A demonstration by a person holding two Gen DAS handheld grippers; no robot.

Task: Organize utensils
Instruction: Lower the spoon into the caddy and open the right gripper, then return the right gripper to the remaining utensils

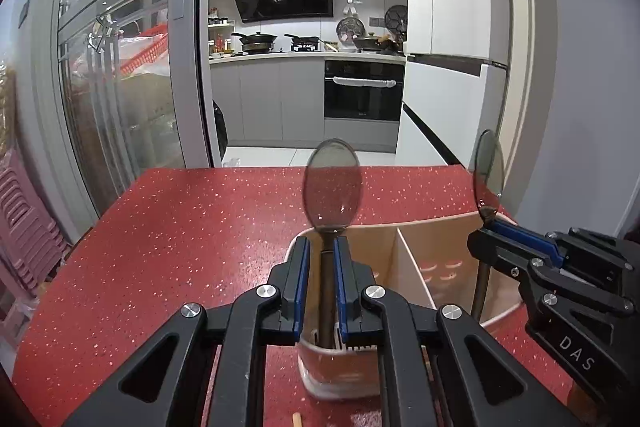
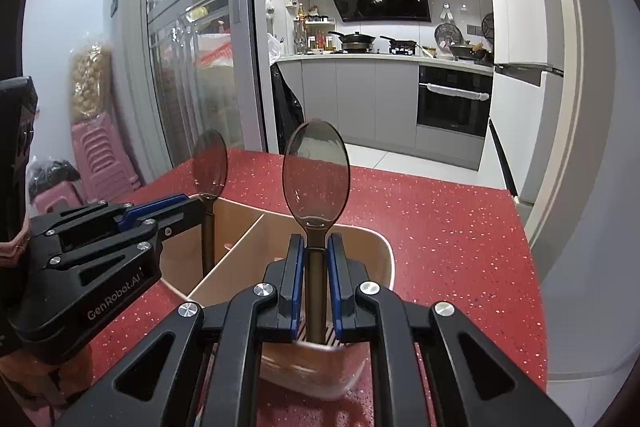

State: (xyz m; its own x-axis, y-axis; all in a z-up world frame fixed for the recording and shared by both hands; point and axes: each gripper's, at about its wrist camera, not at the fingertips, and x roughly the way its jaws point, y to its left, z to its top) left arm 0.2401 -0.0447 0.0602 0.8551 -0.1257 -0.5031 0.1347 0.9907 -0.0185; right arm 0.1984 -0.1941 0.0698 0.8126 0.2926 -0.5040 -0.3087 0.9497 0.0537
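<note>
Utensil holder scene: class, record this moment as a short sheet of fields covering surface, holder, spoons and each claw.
surface: red speckled table
holder: beige utensil holder, divided into compartments
left spoon: left spoon, bowl up, handle inside the holder
right spoon: right spoon, bowl up, handle inside the holder
left claw: left claw, shut on its spoon's handle
right claw: right claw, shut on its spoon's handle

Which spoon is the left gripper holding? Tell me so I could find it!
Find the red speckled table, then the beige divided holder on it. Two smoky see-through spoons stand over it, bowls up. The left gripper clamps the spoon over the holder's left compartment; the other spoon is in the right gripper.
</note>
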